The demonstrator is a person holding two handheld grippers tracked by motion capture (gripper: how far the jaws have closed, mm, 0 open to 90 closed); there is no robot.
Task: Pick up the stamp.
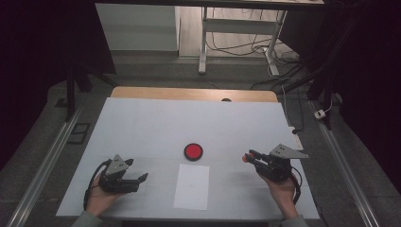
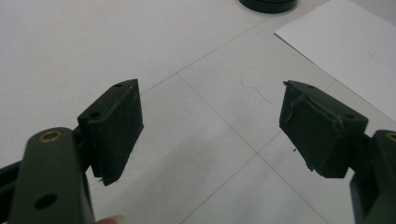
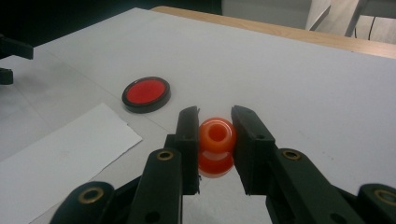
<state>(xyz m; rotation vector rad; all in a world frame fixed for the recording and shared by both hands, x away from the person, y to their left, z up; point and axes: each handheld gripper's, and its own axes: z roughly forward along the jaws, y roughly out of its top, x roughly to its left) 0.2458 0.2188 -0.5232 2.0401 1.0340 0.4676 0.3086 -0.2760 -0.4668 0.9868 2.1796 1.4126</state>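
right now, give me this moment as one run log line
right gripper: shut on orange bead | left gripper: open, nothing between jaws | red disc: on table, beyond paper sheet

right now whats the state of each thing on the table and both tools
orange stamp: clamped between the right tool's jaws, lifted off the table
right tool: shut on the orange stamp
left tool: open, nothing between its jaws
red ink pad: uncovered, flat on the table
white paper: flat, looks blank

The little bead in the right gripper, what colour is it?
Orange bead; clearest in the right gripper view.
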